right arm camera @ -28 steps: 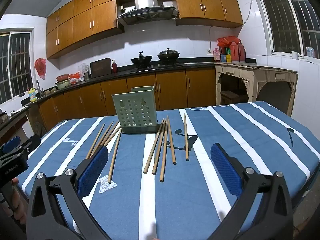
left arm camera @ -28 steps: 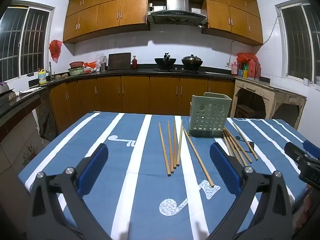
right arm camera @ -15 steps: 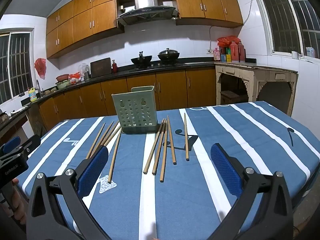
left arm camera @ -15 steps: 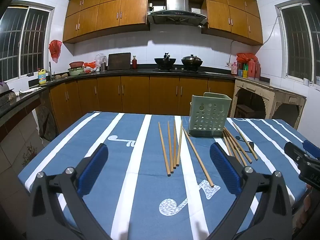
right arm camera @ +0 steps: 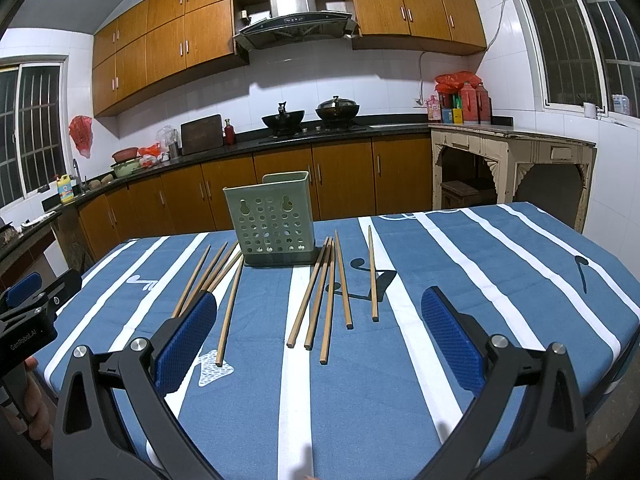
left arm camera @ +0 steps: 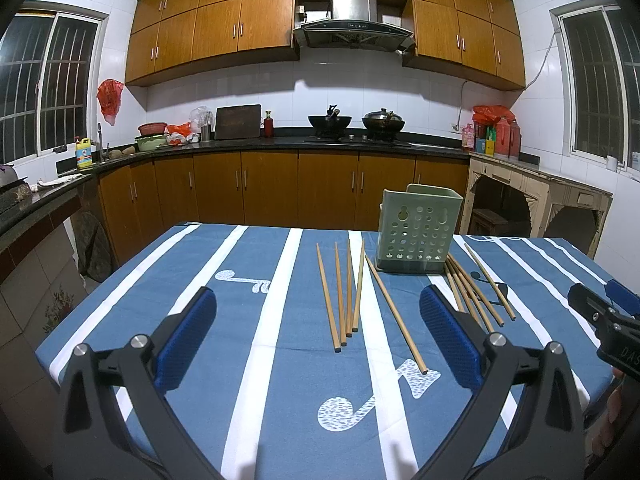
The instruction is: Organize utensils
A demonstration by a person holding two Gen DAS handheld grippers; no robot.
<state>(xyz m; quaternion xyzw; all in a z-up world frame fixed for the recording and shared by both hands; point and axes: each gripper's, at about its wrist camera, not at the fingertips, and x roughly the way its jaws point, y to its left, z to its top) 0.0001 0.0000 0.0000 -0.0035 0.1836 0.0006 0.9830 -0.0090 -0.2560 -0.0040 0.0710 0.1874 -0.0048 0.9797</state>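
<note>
A green perforated utensil holder stands upright on the blue striped tablecloth; it also shows in the right wrist view. Several wooden chopsticks lie flat left of it and several more lie right of it. In the right wrist view these groups lie left and right of the holder. My left gripper is open and empty, held above the near table edge. My right gripper is open and empty, also near the table's front.
The right gripper's body shows at the left wrist view's right edge; the left gripper's body at the right wrist view's left edge. Kitchen counters and cabinets stand behind the table. A pale side table stands at right.
</note>
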